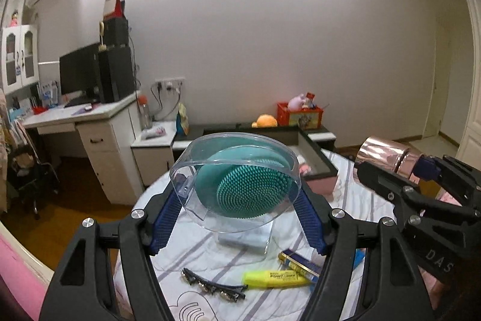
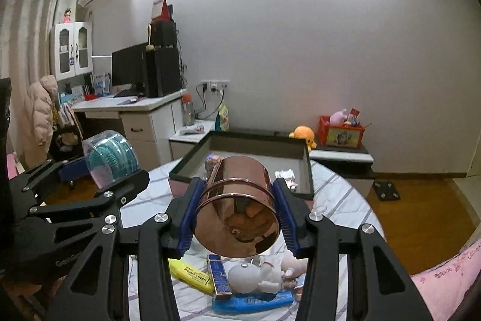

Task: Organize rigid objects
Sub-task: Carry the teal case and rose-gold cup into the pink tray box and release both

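Above the bed [image 1: 210, 257], at left: left gripper [image 1: 239, 185], about half open, blue pads clamped on either side of a clear case [image 1: 240, 218] with a teal brush [image 1: 252, 185] inside. Grips across the width, probably so the round shell cannot roll out; carries it clear of the sheet, tipped slightly forward.

Just to the right, alongside and apart: right gripper [image 2: 237, 191], narrower, pressed on the sides of a copper tin [image 2: 237, 209]. Holds it lying down, closed end toward the camera. Squeezes a smooth curved wall, so likely to slip if loosened.

Straight ahead of both, on the bed: tray [image 2: 240, 137], black-rimmed, open-topped, a few small packets already inside. Looks like the drop-off for both loads; raised rim to be cleared first.

Below the grippers, left to right on the sheet: hair clip [image 1: 213, 286], highlighter [image 1: 276, 279], blue-and-gold box [image 1: 300, 263], then a white doll [image 2: 258, 276] resting on a blue pack [image 2: 255, 300]. Not yet sorted, by the look of it. Nothing between the held things and the tray; only the two grippers' closeness calls for care.
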`<state>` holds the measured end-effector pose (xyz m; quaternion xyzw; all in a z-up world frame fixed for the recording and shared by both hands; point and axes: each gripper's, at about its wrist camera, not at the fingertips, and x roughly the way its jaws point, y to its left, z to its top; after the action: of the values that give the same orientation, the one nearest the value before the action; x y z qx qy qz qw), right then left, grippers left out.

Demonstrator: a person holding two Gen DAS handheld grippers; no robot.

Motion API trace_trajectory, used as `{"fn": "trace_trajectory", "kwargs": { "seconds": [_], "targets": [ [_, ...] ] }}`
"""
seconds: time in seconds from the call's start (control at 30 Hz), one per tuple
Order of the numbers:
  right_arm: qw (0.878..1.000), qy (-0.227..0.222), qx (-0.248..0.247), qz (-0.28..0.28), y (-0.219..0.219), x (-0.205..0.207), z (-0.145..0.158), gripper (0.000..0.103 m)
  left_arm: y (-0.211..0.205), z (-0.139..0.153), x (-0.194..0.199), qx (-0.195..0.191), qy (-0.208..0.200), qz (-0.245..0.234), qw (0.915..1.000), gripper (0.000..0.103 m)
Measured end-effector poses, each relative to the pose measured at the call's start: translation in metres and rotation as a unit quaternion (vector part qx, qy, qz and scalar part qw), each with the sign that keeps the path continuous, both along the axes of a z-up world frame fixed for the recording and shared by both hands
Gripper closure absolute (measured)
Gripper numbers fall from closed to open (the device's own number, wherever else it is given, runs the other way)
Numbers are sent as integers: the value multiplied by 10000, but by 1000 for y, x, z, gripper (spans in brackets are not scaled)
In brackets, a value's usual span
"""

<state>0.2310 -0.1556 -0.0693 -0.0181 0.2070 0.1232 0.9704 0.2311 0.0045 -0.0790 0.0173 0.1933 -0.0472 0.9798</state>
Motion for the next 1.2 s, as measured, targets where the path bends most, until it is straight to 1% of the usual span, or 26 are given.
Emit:
{"fn": "trace_trajectory", "kwargs": {
  "seconds": [0.13,0.27,0.43,0.6,0.77,0.9,1.03,1.2],
  "targets": [
    [9998,-176,3,8,0,-7,11,54,-6,12,-11,68,-325,28,9994,31],
    [9994,-353,41,-2,-3,-10,20,54,-9,19,-13,68,-525,37,9986,31],
    [9990,-454,43,-3,-6,-8,26,54,-16,26,-9,282,-756,96,9967,31],
    [9987,-500,67,-18,-9,1,28,54,-18,29,1,247,-843,66,9961,31],
    [9987,-495,89,-49,-12,14,28,54,-21,29,19,315,-882,69,9956,31],
    [9990,-434,8,-48,-11,34,25,54,-26,23,41,435,-804,68,9958,31],
    [9997,-243,-44,15,-9,68,20,54,-26,17,76,536,-608,65,9967,31],
    [9998,111,-127,90,-5,118,4,54,-19,-1,137,445,-51,-110,9989,31]
  ]
}}
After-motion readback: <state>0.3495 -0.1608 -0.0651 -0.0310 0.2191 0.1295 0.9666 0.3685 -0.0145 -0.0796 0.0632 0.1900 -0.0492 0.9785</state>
